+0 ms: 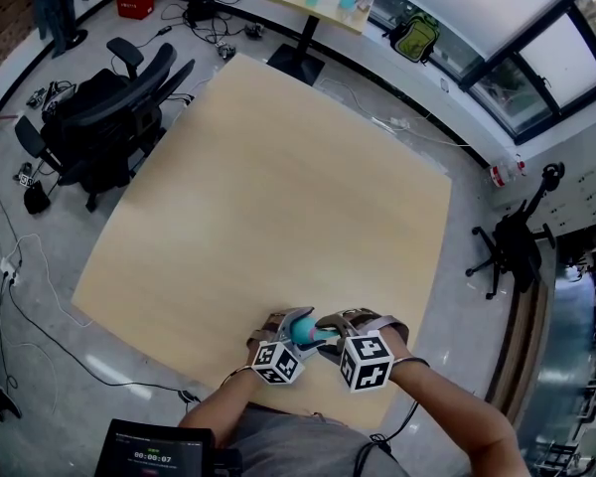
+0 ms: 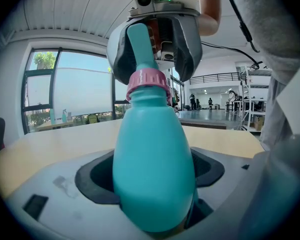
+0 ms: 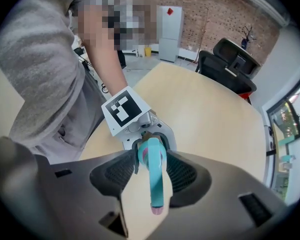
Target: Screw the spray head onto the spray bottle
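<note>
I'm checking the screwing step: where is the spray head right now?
Head view, bottom centre: the spray head sits on the teal bottle over the table's near edge, between the right gripper's jaws; the left gripper holds the bottle.

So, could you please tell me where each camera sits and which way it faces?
Head view: on the person's head, looking down at the table; forearms, left gripper and right gripper show.
Left gripper view: on that gripper, looking along jaws closed on the spray bottle towards windows; grey sleeve shows.
Right gripper view: on that gripper, looking down past open jaws at the spray head; sleeve shows.
Shared: each gripper view shows the spray head and the other gripper.
</note>
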Demonstrator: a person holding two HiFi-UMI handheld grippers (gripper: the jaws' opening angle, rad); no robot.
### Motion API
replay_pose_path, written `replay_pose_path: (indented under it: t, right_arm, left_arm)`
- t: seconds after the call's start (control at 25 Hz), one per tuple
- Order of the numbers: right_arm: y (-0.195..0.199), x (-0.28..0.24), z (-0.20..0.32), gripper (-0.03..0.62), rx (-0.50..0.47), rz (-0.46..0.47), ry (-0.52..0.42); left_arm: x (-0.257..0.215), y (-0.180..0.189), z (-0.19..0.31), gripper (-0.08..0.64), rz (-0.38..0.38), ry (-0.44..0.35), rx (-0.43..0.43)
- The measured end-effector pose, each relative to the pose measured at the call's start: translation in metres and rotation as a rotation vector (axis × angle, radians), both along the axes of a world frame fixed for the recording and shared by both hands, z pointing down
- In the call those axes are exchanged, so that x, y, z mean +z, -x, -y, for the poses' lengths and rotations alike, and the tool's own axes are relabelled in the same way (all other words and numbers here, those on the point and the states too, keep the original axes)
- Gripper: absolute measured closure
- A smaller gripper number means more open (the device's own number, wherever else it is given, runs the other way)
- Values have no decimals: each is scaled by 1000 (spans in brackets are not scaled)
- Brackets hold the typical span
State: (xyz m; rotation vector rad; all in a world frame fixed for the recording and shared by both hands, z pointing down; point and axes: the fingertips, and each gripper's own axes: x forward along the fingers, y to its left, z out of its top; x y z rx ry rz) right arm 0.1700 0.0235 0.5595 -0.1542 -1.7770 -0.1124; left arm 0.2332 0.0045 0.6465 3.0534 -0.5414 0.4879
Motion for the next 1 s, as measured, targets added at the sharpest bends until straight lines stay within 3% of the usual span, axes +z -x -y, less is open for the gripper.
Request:
replay_pose_path:
  t: [0.32, 0.36, 1.0]
  right_arm:
    - [10, 29, 11, 413, -68, 8, -8]
    - [9, 30, 12, 442, -77, 9, -17]
    - [17, 19, 5, 460, -206, -38, -84]
  left_arm:
    - [10, 18, 6, 169, -9, -4, 4]
    - [10, 17, 6, 169, -9, -5, 4]
    - [8, 13, 5, 169, -14, -5, 5]
